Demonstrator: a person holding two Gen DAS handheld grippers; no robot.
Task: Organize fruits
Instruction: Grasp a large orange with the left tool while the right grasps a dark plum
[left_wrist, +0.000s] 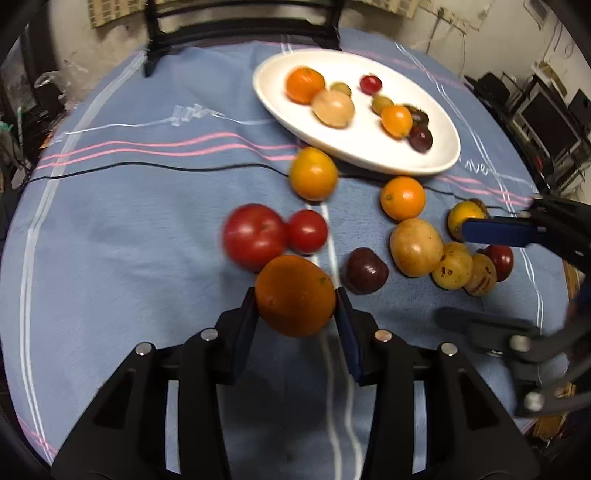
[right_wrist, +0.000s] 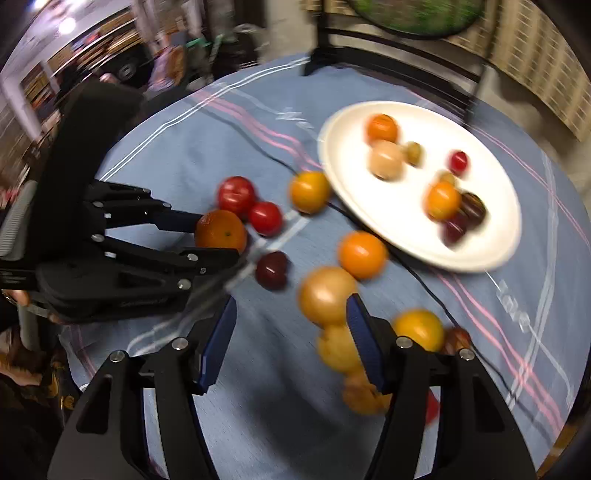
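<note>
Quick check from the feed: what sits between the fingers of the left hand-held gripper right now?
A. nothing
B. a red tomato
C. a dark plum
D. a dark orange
D: the left hand-held gripper has both pads against a dark orange, beside the two red tomatoes on the blue cloth.

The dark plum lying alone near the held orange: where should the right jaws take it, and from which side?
Grip the dark plum across its widest middle, coming from above. It is round, sits on the cloth and has open cloth on both flanks, so the jaws fit beside it. The orange and left gripper crowd one side.
</note>
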